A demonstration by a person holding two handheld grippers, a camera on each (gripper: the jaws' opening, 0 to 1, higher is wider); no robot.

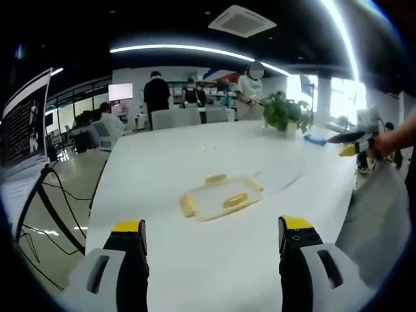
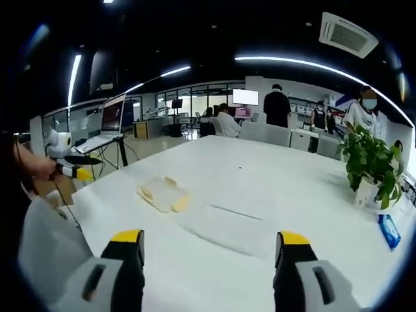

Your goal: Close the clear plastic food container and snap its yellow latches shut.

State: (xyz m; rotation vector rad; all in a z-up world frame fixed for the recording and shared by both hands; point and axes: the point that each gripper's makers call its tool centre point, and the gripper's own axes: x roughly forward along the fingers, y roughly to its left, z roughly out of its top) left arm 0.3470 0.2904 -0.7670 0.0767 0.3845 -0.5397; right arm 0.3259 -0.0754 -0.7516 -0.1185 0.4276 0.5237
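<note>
Clear plastic, the food container [image 1: 221, 197] lies flat on the white counter [image 1: 195, 162], near its edge closest to me, yellow latches [image 1: 235, 201] on its sides. My left gripper [image 1: 212, 242] and right gripper [image 2: 211, 247] both hover with jaws spread, holding nothing. A potted plant [image 2: 372, 162] stands toward the far edge.

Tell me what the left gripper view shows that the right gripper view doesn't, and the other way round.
Left gripper view alone: black cables trailing on the floor beside the table. Right gripper view alone: a laptop on a stand. Both share the white table, the clear container with yellow latches lying on it, the potted plant, a blue item near it, and people standing at the back. Each view's own jaws stand apart.
</note>
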